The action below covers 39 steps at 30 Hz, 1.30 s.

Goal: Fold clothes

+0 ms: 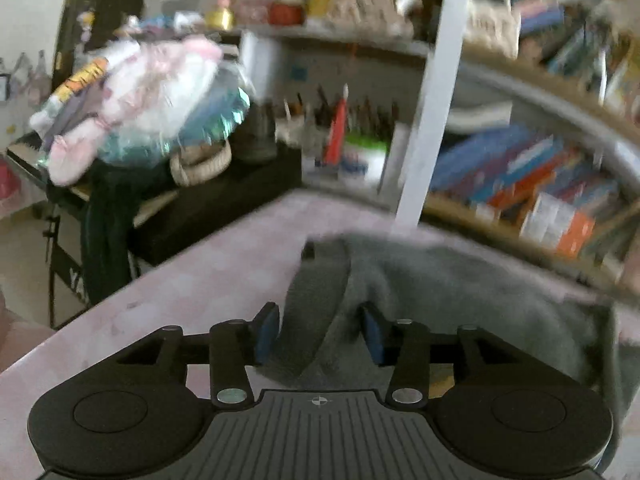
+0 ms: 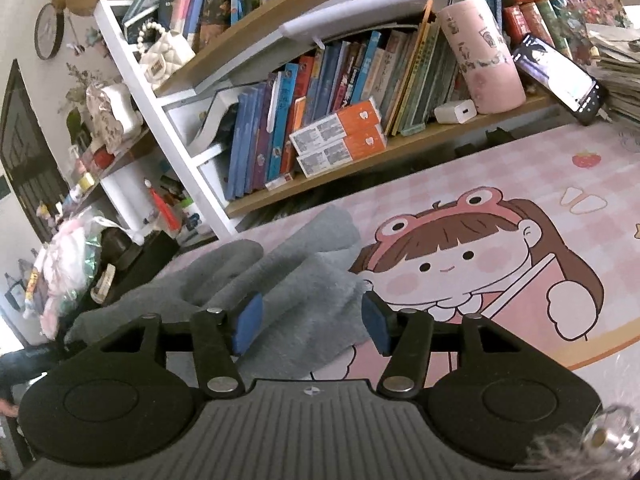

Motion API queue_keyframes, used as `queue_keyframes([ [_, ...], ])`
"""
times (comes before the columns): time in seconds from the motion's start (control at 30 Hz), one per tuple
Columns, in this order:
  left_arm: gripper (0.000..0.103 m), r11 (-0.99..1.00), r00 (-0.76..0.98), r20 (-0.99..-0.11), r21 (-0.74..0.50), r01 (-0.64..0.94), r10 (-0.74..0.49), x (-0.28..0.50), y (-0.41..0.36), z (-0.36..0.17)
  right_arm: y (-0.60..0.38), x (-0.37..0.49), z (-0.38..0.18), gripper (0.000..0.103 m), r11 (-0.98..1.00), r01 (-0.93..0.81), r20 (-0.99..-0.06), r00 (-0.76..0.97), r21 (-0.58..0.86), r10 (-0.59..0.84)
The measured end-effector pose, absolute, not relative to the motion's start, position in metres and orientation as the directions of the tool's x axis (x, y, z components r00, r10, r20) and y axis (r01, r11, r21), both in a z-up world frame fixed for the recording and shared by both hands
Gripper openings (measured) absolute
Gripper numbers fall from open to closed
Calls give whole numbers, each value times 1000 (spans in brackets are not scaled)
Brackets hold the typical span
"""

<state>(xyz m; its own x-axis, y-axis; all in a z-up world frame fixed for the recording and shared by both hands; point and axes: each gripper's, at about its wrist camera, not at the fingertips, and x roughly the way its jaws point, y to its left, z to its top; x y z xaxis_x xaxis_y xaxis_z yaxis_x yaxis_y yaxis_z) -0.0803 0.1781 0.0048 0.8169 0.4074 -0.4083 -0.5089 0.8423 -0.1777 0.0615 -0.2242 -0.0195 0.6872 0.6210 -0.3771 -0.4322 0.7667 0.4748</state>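
Note:
A grey fleece garment (image 2: 280,280) lies bunched on the pink cartoon desk mat (image 2: 500,264). In the left wrist view, which is blurred, the garment (image 1: 460,292) spreads to the right, and its darker grey band (image 1: 316,300) runs between the blue pads. My left gripper (image 1: 320,334) is open with the fabric in the gap between its jaws. My right gripper (image 2: 312,326) is open just above the garment's near right edge, holding nothing.
A wooden bookshelf (image 2: 360,152) with books, orange boxes (image 2: 340,136) and a pink cylinder (image 2: 480,56) stands behind the desk. A phone (image 2: 560,76) leans at the right. A white post (image 1: 432,100) and a heap of bagged soft things (image 1: 140,100) stand at the left.

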Motion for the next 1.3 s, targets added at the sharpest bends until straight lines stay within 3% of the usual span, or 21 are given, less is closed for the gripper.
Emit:
queue_keyframes([
  [0.13, 62, 873, 881, -257, -191, -449, 397, -87, 165, 18, -220, 65, -26, 55, 781, -421, -411, 678, 462, 609],
  [0.33, 66, 932, 919, -344, -228, -282, 193, -62, 154, -1, -217, 70, -32, 57, 807, -393, -444, 686, 440, 577],
  [0.6, 81, 938, 920, -368, -254, -236, 132, -51, 156, -15, -214, 116, -6, 61, 859, -338, -503, 704, 384, 502],
  [0.97, 85, 857, 939, -343, -486, -173, -4, -53, 190, -31, -141, 198, 17, 71, 920, -327, -664, 641, 217, 385],
  [1.07, 86, 859, 940, -341, -482, -171, -4, -52, 189, -31, -123, 206, 11, 70, 926, -341, -716, 605, 163, 349],
  [1.17, 86, 857, 942, -335, -489, -165, -10, -53, 189, -31, -112, 207, 7, 57, 921, -367, -752, 570, 127, 331],
  [1.2, 86, 856, 943, -333, -491, -163, -11, -53, 189, -31, -110, 206, 6, 34, 918, -378, -761, 559, 119, 329],
  [1.27, 86, 855, 944, -330, -494, -160, -14, -54, 189, -31, -110, 201, 6, 13, 905, -405, -771, 534, 127, 347],
  [1.3, 86, 854, 944, -329, -495, -159, -15, -54, 190, -31, -112, 195, 9, 10, 901, -417, -761, 545, 120, 353],
])
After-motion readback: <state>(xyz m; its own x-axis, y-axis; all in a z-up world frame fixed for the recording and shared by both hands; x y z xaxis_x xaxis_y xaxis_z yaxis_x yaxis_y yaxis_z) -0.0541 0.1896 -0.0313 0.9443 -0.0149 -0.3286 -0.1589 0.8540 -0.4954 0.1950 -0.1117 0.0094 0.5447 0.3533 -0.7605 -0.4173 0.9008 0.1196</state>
